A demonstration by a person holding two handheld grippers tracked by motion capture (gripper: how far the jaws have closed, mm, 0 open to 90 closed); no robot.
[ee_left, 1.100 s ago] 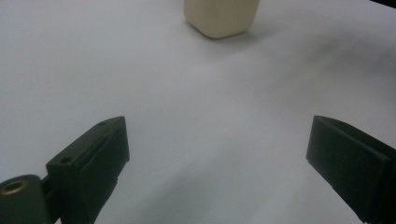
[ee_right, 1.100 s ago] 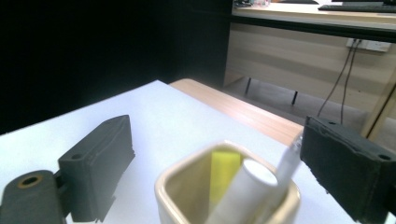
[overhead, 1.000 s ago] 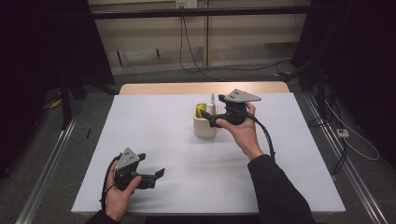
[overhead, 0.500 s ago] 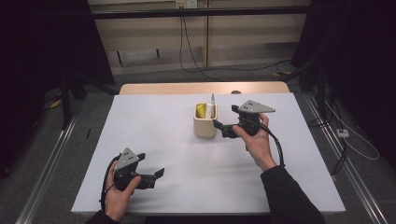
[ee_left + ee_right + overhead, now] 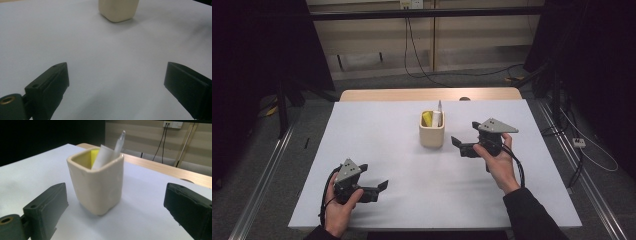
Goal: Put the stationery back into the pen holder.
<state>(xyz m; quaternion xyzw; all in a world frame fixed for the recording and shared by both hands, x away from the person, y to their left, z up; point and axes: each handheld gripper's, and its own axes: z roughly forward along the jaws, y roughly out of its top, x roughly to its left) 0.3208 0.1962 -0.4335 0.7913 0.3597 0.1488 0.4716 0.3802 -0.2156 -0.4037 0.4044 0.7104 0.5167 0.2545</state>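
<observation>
High view first: the white desk takes up most of the scene, with a strip of bare wood along its far edge. On it, a little beyond the middle, stands a cream square cup, upright. The same cup sits at the top of the left gripper view, far off across bare white surface, and it stands close and large in the right gripper view, between the two black jaws but not touched by either.

Right tool is held in the person's right hand, just right of the cup and pointing at it, apart from its wall. Its jaws stand wide apart with nothing between them but air and the cup beyond.

Left tool rests low near the front left of the desk in the left hand, well apart from the cup. Its jaws are also spread wide and hold nothing.

Inside the cup, a yellow piece lies against the far wall, and a white tube leans beside it. A slim clear-tipped pen sticks out above the rim, tilted.
</observation>
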